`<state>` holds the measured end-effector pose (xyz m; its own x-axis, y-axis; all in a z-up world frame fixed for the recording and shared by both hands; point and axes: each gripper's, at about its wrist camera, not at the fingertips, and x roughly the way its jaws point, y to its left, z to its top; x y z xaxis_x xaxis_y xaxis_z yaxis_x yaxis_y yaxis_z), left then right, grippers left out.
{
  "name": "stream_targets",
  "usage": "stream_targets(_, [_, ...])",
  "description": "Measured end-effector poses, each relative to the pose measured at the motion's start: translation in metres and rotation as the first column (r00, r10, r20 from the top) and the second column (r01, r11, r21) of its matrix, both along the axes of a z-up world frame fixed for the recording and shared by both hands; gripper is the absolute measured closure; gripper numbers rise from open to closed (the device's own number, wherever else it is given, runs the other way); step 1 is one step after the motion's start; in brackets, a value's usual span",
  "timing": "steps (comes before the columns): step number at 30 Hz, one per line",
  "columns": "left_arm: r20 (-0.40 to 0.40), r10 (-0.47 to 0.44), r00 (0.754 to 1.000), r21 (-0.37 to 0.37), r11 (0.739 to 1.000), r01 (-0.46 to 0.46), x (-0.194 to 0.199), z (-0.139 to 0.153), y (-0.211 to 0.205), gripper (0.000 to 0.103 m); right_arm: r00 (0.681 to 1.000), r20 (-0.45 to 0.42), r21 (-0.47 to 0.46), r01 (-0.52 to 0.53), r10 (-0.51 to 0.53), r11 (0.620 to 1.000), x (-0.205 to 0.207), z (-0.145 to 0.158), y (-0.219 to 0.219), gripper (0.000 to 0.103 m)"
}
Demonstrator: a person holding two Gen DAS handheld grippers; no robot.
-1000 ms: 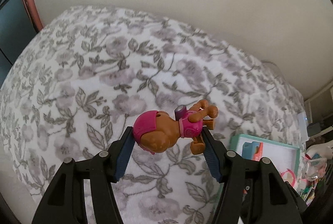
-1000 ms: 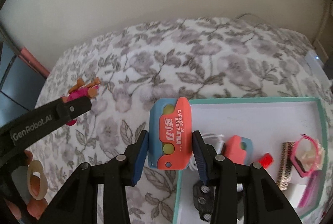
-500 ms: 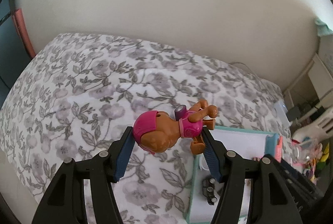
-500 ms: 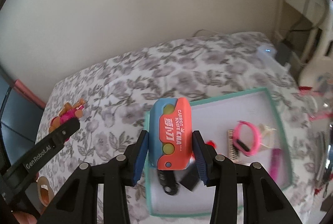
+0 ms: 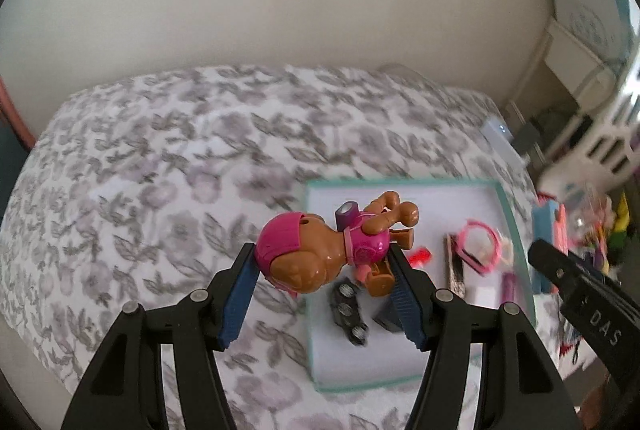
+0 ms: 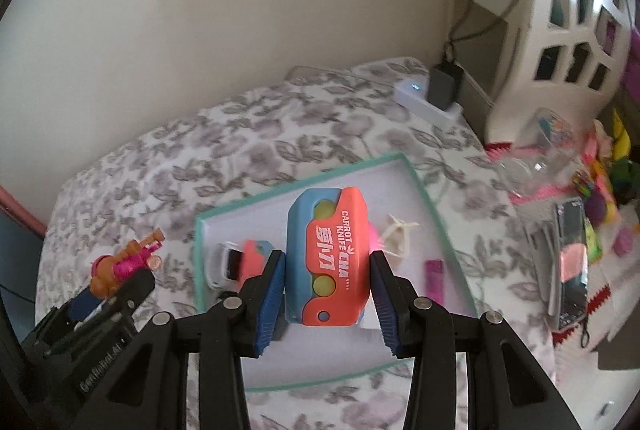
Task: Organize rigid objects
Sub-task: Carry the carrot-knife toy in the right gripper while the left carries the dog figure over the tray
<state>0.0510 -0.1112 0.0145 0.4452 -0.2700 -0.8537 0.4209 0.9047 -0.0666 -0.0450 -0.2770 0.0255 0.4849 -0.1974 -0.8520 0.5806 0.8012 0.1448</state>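
My left gripper [image 5: 322,270] is shut on a brown toy dog figure [image 5: 320,250] with a pink helmet and vest, held above the left part of a teal-rimmed white tray [image 5: 516,230] on the flowered bedspread. My right gripper [image 6: 326,282] is shut on an orange and blue carrot knife toy [image 6: 328,258], held over the middle of the same tray [image 6: 256,202]. The left gripper with the toy dog [image 6: 124,266] shows at the lower left of the right wrist view. The right gripper's finger shows at the right edge of the left wrist view with the carrot knife toy [image 5: 550,230].
In the tray lie a second orange and blue toy [image 6: 248,258], a pink ring-shaped piece [image 5: 480,242], a black toy car [image 5: 348,310] and other small bits. A white power strip with a black plug [image 6: 432,90], a white lattice basket [image 6: 568,18] and scattered toys stand to the right.
Both grippers have swung right and risen with their toys held. The tray has come under both of them, and the room's right side with the basket has come into view.
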Motion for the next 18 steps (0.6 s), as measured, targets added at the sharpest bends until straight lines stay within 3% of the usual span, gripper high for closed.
stream_targets(10, [-0.103,-0.083,0.991,0.08,0.993,0.092,-0.025,-0.041,-0.031,0.038,0.998,-0.056,0.004,-0.012,0.012,1.0,-0.008,-0.019,0.0,0.058])
stream_targets(18, [-0.166,-0.122,0.979,0.159,0.976,0.148,-0.038,-0.067,-0.049,0.038,0.985,-0.162,0.042,-0.054,0.06,0.998,0.003,-0.055,0.004,0.058])
